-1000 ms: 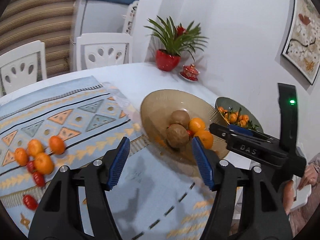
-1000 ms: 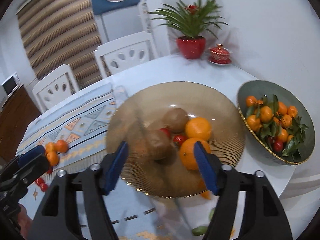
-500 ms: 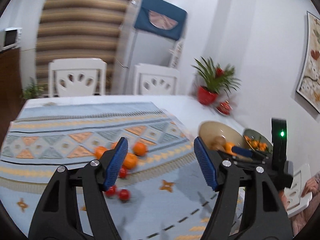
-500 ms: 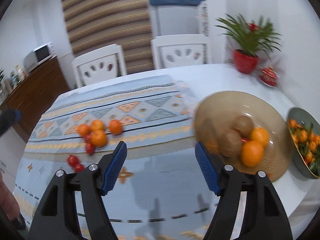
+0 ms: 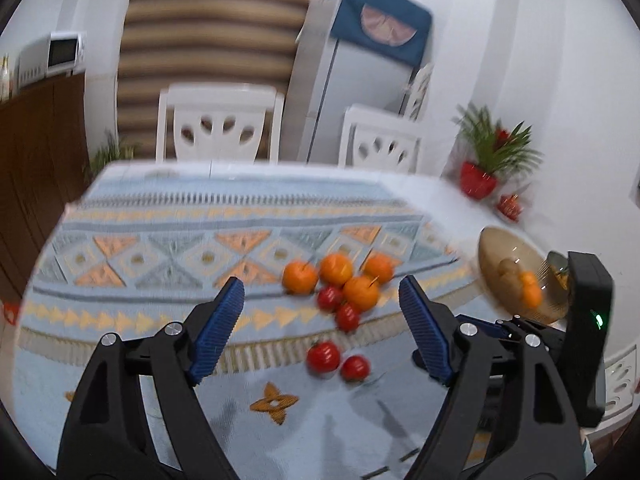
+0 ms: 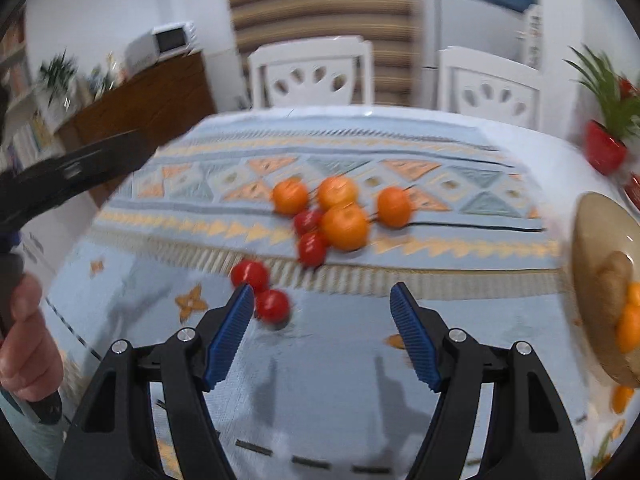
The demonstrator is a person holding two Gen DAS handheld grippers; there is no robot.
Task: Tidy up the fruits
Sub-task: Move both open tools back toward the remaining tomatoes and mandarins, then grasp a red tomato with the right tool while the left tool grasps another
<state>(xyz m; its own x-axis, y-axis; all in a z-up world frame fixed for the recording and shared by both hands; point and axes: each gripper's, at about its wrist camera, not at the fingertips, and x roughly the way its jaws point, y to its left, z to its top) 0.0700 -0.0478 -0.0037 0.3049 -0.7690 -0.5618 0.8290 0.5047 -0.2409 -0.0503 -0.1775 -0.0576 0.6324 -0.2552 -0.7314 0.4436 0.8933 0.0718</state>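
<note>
Several loose oranges [image 5: 336, 276] [image 6: 344, 226] lie clustered on the patterned blue tablecloth, with several small red tomatoes [image 5: 324, 356] [image 6: 272, 306] just in front of them. An amber glass bowl [image 5: 496, 252] [image 6: 588, 232] at the right holds brown kiwis and oranges. My left gripper [image 5: 322, 322] is open and empty, hovering short of the fruit cluster. My right gripper [image 6: 322, 322] is open and empty too, its left finger close beside one tomato. The right gripper's black body shows at the right edge of the left wrist view.
Two white chairs [image 5: 218, 128] stand behind the table. A red potted plant [image 5: 480, 182] sits at the far right corner. A wooden sideboard with a microwave [image 6: 168, 42] is to the left. A hand [image 6: 24, 340] holds the left gripper's handle.
Both grippers swung left, away from the amber bowl, and now face the loose oranges and tomatoes on the cloth. Both stayed open and empty.
</note>
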